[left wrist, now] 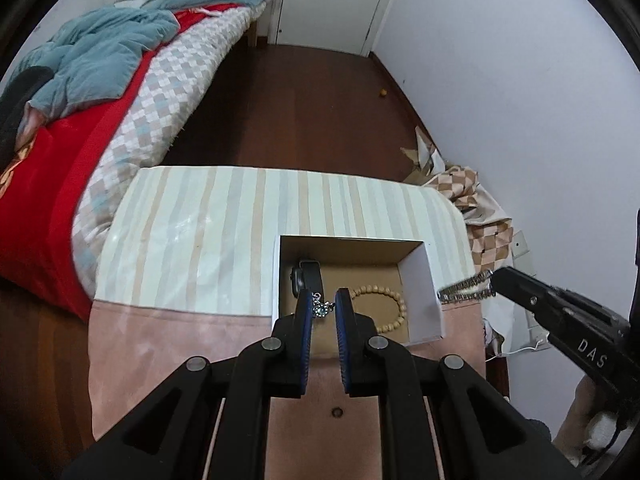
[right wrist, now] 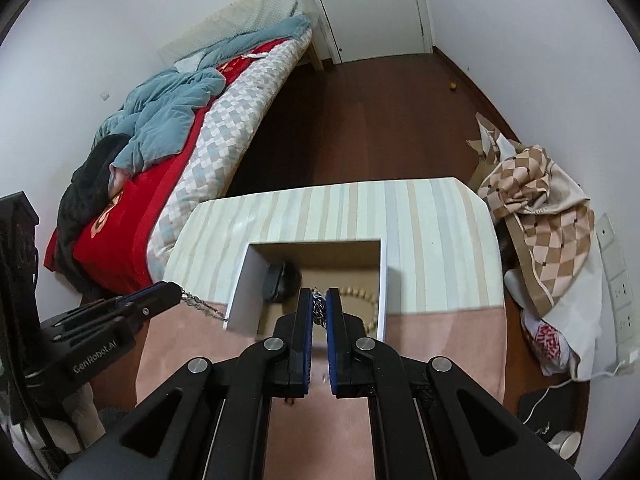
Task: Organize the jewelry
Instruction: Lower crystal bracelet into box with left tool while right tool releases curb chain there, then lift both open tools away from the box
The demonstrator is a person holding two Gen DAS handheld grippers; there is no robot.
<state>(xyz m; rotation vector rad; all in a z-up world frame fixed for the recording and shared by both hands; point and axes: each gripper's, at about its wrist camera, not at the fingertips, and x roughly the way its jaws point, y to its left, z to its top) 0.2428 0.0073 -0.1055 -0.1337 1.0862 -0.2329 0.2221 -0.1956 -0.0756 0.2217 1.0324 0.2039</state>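
A white box [left wrist: 420, 280] with a brown floor stands on the striped table [left wrist: 200, 232]. In it lie a dark watch [left wrist: 304, 276] and a wooden bead bracelet [left wrist: 384, 308]. My left gripper [left wrist: 325, 306] is shut on a small silver pendant chain [left wrist: 321, 307] over the box's near edge. My right gripper [right wrist: 319, 304] is shut on a silver link chain [right wrist: 318, 308] over the box [right wrist: 244, 280]. From the left wrist view the right gripper [left wrist: 494, 284] holds that chain [left wrist: 464, 290] above the box's right wall. The left gripper [right wrist: 180, 290] dangles its chain [right wrist: 200, 304] at the box's left wall.
A bed [left wrist: 100, 120] with red and blue covers stands to the left. Dark wooden floor [left wrist: 300, 100] lies beyond the table. A checked cloth heap [right wrist: 536, 208] and wall sockets [right wrist: 620, 280] are to the right. A white door [right wrist: 368, 4] is at the back.
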